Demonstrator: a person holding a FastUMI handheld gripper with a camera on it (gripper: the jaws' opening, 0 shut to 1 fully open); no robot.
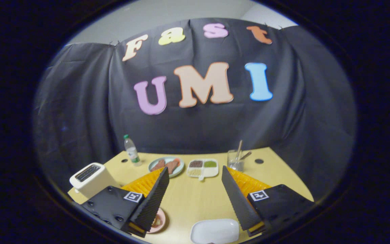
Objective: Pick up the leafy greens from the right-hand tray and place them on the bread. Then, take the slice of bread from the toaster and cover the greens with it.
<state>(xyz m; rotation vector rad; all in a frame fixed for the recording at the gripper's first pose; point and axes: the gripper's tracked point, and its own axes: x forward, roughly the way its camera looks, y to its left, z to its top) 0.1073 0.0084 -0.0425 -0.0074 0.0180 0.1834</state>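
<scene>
1. Gripper (195, 200): fingers spread wide, holding nothing, raised above the table (195, 196).
2. Toaster (91, 178): beyond the left finger; slot contents too dark to tell.
3. White tray (215, 231): between the fingertips, bare where visible; no greens seen.
4. Pink plate (159, 221): under the left finger, something bread-like on it, mostly hidden.
5. Progress: cannot be judged; greens unlocated.

Far side of the desk (195, 200): water bottle (131, 155) upright, round plate (166, 166) with reddish pieces, divided dish (202, 168) beside it, clear glass (235, 160) holding utensils.
</scene>
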